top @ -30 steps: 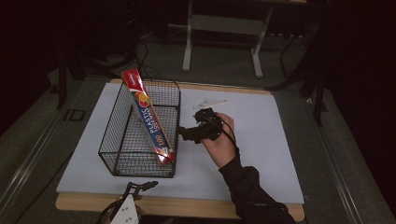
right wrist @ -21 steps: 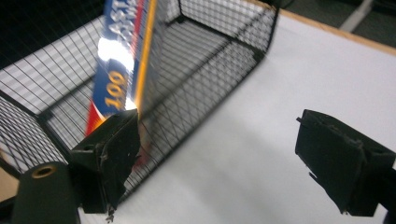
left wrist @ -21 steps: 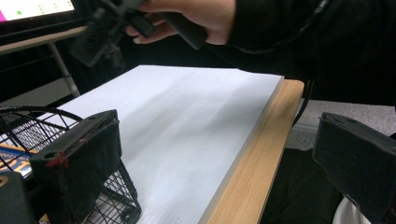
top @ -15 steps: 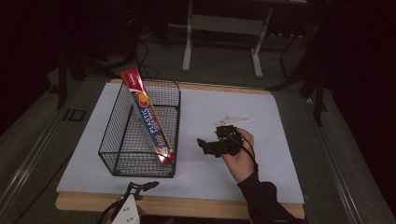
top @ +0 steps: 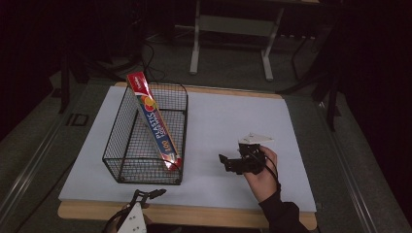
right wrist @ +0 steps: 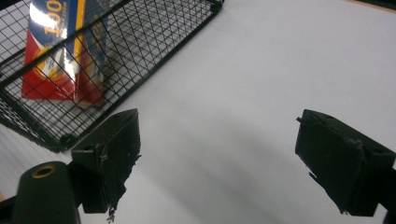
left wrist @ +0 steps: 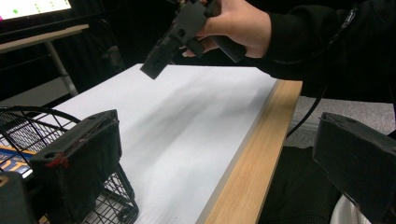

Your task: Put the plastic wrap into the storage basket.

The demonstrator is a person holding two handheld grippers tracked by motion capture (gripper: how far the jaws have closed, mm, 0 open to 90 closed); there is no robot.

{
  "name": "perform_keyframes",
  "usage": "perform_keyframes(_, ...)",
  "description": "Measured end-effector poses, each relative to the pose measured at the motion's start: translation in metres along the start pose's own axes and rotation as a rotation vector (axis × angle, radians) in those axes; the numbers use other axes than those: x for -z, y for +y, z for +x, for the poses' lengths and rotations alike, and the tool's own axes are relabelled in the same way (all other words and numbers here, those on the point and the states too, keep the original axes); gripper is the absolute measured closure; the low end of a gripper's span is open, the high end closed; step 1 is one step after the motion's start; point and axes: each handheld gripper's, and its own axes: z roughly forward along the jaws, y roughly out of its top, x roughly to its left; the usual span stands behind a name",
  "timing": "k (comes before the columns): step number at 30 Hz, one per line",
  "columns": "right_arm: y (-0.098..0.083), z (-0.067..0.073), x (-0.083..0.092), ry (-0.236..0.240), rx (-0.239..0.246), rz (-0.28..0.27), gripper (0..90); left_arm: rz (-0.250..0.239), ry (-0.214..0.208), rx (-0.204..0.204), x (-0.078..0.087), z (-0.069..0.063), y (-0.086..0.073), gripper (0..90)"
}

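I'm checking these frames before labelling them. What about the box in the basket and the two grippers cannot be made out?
- Box lettering: high view, too small to read fully; right gripper view, cut off by the top edge, behind the wire basket.
- Left gripper: high view, body cut off by the bottom edge.
- Right gripper: left gripper view, top cut off by the upper edge, partly covered by the hand.

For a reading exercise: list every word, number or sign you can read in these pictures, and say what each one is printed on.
"PLASTIC": down the blue face of the long box leaning in the wire basket.
"100": near the box's lower end, also seen in the right gripper view.
Red top panel of the box: white brand mark, too small to read.
Smaller print under "PLASTIC": blurred.
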Motion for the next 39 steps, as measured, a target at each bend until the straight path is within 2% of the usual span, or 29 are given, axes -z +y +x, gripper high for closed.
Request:
perform_keyframes(10, -0.022, -0.008, 0.005, -0.042, -0.001, 0.023, 13.8, 0.001, 0.000, -0.003, 0.000, 0.000, 0.000, 1.8)
perform_keyframes(18, -0.037, -0.017, 0.010, -0.081, -0.022, 0.010, 12.9, 0.001, 0.000, -0.002, 0.000, 0.000, 0.000, 1.8)
perform_keyframes(29, -0.039, -0.022, 0.008, -0.076, -0.039, 0.021, 13.1, 0.003, -0.011, -0.008, 0.000, 0.000, 0.000, 1.8)
perform_keyframes(39, -0.039, -0.017, 0.007, -0.081, -0.003, 0.011, 13.4, 0.003, -0.015, -0.011, -0.001, -0.001, 0.000, 1.8)
